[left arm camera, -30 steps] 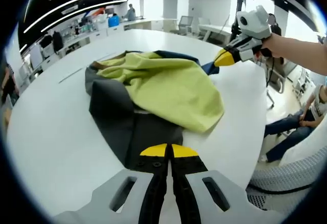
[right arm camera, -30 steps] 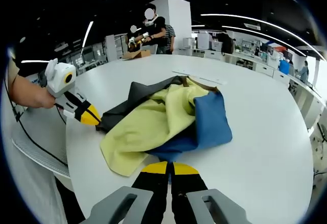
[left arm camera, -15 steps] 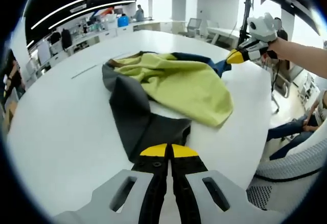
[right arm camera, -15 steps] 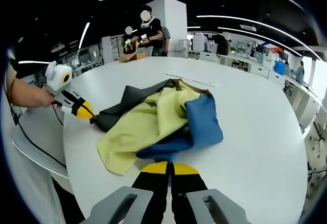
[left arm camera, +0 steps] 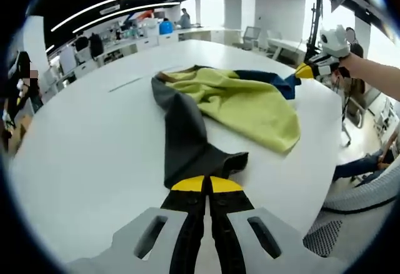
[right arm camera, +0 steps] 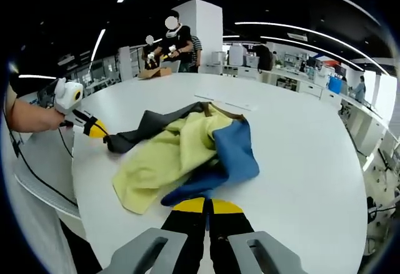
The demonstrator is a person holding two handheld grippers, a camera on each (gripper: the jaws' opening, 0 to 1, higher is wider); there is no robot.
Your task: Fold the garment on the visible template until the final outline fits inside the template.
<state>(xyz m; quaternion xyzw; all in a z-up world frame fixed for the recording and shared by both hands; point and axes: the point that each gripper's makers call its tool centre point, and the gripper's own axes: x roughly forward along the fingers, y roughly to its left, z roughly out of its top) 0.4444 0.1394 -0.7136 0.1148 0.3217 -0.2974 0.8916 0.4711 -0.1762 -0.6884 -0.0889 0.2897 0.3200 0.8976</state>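
Note:
A garment lies crumpled on the white round table (left arm camera: 81, 149), with a yellow-green part (left arm camera: 250, 102), a dark grey part (left arm camera: 184, 136) and a blue part (left arm camera: 269, 77). My left gripper (left arm camera: 206, 184) is shut on the end of the grey part, which stretches away from it. My right gripper (left arm camera: 305, 71) grips the blue end at the far side. In the right gripper view, my right gripper (right arm camera: 207, 206) is shut on the blue part (right arm camera: 234, 152). The yellow-green part (right arm camera: 169, 155) lies left of it, and the left gripper (right arm camera: 95, 129) holds the grey part (right arm camera: 147, 130).
A thin pale strip (left arm camera: 125, 84) lies on the table beyond the garment. The table edge runs close to both grippers. A mesh chair (left arm camera: 369, 202) stands off the table's right side. People (right arm camera: 175, 33) stand at a far desk.
Both grippers have drawn apart while holding the garment. The grey part is pulled out longer and straighter, and the blue end has slid out from under the yellow-green part.

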